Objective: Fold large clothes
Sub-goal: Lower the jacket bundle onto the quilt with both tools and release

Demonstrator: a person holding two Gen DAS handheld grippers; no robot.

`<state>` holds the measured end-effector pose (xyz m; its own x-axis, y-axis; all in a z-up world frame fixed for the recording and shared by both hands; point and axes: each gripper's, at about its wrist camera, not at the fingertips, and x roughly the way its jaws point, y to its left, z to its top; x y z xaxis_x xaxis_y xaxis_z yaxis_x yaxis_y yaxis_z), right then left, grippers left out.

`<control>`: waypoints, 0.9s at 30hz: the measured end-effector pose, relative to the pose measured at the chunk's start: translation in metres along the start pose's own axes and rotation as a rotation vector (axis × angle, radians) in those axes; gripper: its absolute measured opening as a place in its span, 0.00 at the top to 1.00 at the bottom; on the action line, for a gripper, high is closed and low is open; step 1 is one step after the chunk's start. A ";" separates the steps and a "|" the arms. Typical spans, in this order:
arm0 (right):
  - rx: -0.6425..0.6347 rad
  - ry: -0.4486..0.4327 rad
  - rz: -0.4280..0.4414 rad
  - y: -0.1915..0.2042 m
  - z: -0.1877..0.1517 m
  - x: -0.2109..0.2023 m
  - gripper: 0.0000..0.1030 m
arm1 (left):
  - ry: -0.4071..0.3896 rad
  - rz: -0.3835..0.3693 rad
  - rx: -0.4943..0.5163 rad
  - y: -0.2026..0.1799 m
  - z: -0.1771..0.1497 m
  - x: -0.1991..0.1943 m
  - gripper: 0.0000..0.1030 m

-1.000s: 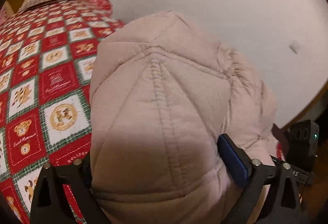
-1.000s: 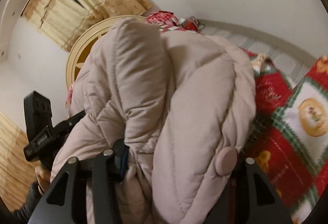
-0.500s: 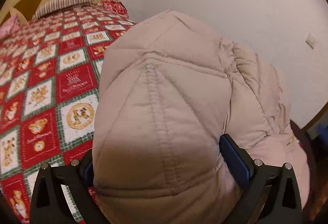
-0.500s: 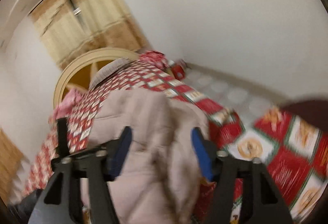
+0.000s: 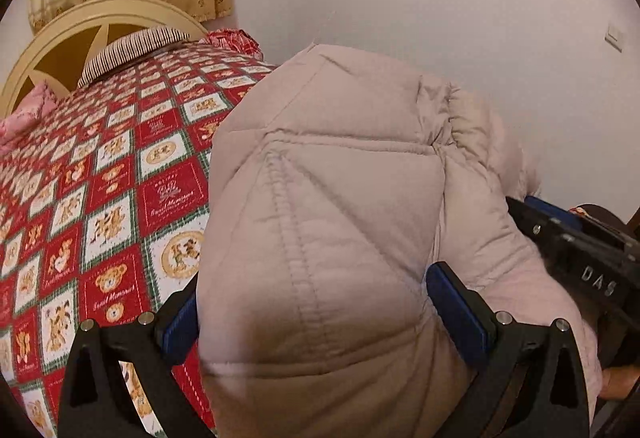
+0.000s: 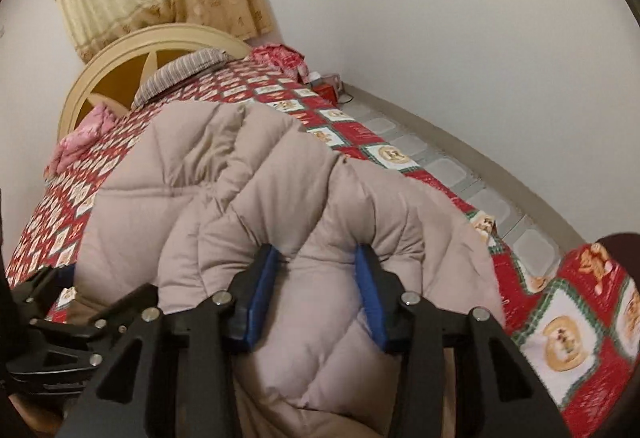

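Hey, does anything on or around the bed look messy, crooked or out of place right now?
Only mild clutter: crumpled pink fabric lies by the headboard, and a red bundle sits at the bed's far corner. The puffy coat is bunched because both tongs, left and right, grip it.

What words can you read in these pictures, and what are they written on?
"DAS": white letters on the black right gripper, seen at the edge of the left wrist view.
Script words on the red squares of the teddy bear bedspread: too small and curly to read for sure.
Puffy pink jacket: no words seen.
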<state>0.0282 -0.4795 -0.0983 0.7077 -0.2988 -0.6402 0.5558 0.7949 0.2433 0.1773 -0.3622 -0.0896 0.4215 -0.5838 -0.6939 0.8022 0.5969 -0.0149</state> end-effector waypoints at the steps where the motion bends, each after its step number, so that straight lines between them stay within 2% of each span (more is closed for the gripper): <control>1: 0.006 -0.006 -0.009 -0.001 -0.002 0.004 0.56 | -0.006 0.008 0.005 -0.001 0.000 0.004 0.01; 12: 0.028 0.058 -0.028 0.002 -0.003 0.014 0.56 | 0.045 0.023 0.001 0.002 -0.001 0.025 0.01; 16: -0.014 0.068 -0.081 0.011 -0.005 0.009 0.56 | 0.063 0.027 0.001 0.001 -0.004 0.016 0.01; 19: -0.063 0.072 -0.132 0.018 -0.004 -0.002 0.55 | 0.100 -0.012 -0.040 0.008 -0.006 0.004 0.00; 21: -0.079 0.054 -0.151 0.019 -0.007 -0.019 0.50 | 0.131 -0.030 -0.094 0.015 -0.009 -0.007 0.01; 23: -0.078 0.026 -0.166 0.019 -0.014 -0.038 0.31 | 0.129 -0.016 -0.108 0.017 -0.013 -0.018 0.01; 25: -0.066 -0.013 -0.157 0.021 -0.027 -0.065 0.21 | 0.095 0.028 -0.075 0.014 -0.018 -0.035 0.01; 27: -0.070 -0.030 -0.134 0.022 -0.037 -0.083 0.21 | 0.048 0.085 -0.016 0.005 -0.024 -0.055 0.01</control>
<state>-0.0348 -0.4178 -0.0668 0.6425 -0.4200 -0.6409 0.6151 0.7815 0.1046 0.1483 -0.3145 -0.0688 0.4663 -0.5042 -0.7268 0.7576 0.6519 0.0338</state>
